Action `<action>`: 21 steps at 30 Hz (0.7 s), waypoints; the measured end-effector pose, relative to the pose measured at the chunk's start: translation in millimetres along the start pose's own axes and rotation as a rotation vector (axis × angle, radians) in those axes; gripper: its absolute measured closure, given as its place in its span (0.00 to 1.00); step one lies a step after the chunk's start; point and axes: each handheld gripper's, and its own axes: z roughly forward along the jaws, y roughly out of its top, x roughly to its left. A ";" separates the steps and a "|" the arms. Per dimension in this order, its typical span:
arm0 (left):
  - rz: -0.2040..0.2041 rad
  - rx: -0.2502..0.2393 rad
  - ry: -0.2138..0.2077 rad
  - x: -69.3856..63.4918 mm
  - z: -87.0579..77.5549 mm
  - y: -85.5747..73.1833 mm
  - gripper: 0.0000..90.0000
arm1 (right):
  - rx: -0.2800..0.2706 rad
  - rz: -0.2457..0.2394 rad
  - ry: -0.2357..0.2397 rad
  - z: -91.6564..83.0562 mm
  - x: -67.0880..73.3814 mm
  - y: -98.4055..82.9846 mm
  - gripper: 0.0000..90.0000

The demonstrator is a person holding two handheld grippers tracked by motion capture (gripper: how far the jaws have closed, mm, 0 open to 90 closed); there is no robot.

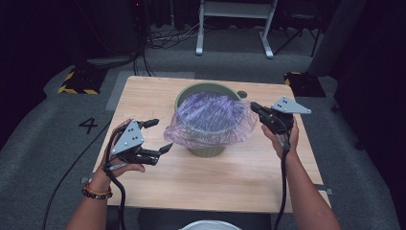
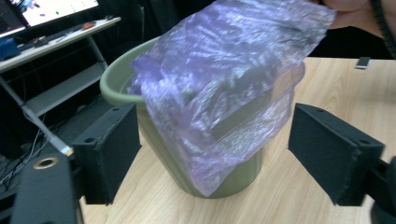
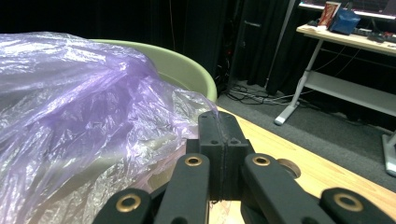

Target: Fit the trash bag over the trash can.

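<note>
A green bin [image 1: 207,150] stands in the middle of the wooden table [image 1: 230,182]. A translucent purple plastic bag [image 1: 210,120] is draped over its mouth and hangs down the front. My left gripper [image 1: 162,135] is open to the left of the bin, with nothing between its pads. In the left gripper view its jaws [image 2: 219,154] stand wide apart, framing the bin [image 2: 233,184] and the bag [image 2: 219,93]. My right gripper [image 1: 253,106] is at the bin's right rim. Its jaws [image 3: 219,123] are shut together on the bag's edge [image 3: 187,107].
A small dark round hole [image 1: 242,94] sits in the tabletop behind the bin. A white round rim [image 1: 210,224] pokes in at the near table edge. A white desk frame [image 1: 234,19] and cables lie on the floor beyond the table.
</note>
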 end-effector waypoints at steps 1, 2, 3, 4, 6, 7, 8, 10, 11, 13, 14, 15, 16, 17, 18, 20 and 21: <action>0.015 0.025 0.007 0.5 4.6 2.1 0.27 | 0.002 -0.003 0.000 0.5 -0.3 0.0 1.00; 0.025 0.042 0.002 1.9 9.7 3.6 0.28 | 0.004 -0.003 0.000 0.7 -0.1 0.0 1.00; 0.033 0.059 0.007 3.4 15.1 4.7 0.31 | 0.004 -0.003 -0.001 0.8 0.1 0.2 1.00; 0.042 0.075 0.015 5.3 19.9 5.5 0.34 | 0.002 -0.002 0.000 0.9 0.2 0.6 1.00; 0.060 0.109 0.023 9.9 28.5 6.8 0.40 | 0.003 -0.005 0.004 1.5 0.2 1.7 1.00; 0.077 0.120 0.039 11.7 31.5 7.3 0.45 | 0.006 -0.006 0.005 2.1 0.2 2.4 1.00; 0.094 0.119 0.044 13.1 33.6 7.7 0.56 | 0.008 -0.008 0.008 2.8 0.1 3.1 1.00; 0.116 0.117 0.061 16.7 36.4 9.8 0.67 | 0.016 -0.019 0.014 4.4 0.1 4.6 1.00; 0.111 0.108 0.070 19.2 37.0 11.0 0.77 | 0.019 -0.021 0.015 5.2 0.0 5.2 1.00; 0.074 0.086 0.081 25.9 38.0 13.8 0.85 | 0.027 -0.020 0.025 7.6 -0.9 5.9 1.00; 0.046 0.069 0.091 30.2 38.3 15.1 0.87 | 0.031 -0.020 0.027 9.1 -1.6 6.2 1.00; 0.017 0.054 0.102 35.3 39.0 16.2 0.89 | 0.036 -0.019 0.031 11.0 -2.6 6.5 1.00; -0.018 0.041 0.114 40.6 40.0 16.8 0.92 | 0.044 -0.012 0.036 13.0 -3.8 6.7 1.00; -0.062 0.026 0.117 46.1 41.3 16.7 0.93 | 0.047 -0.007 0.040 15.2 -5.3 6.7 1.00; -0.097 0.014 0.118 51.7 43.0 16.4 0.95 | 0.057 0.002 0.046 17.5 -6.4 6.6 1.00; -0.138 0.022 0.127 60.4 48.2 15.8 0.97 | 0.077 0.009 0.053 22.4 -8.6 6.3 1.00; -0.147 0.026 0.142 63.5 51.3 15.2 0.98 | 0.086 0.013 0.051 24.5 -9.3 5.9 1.00</action>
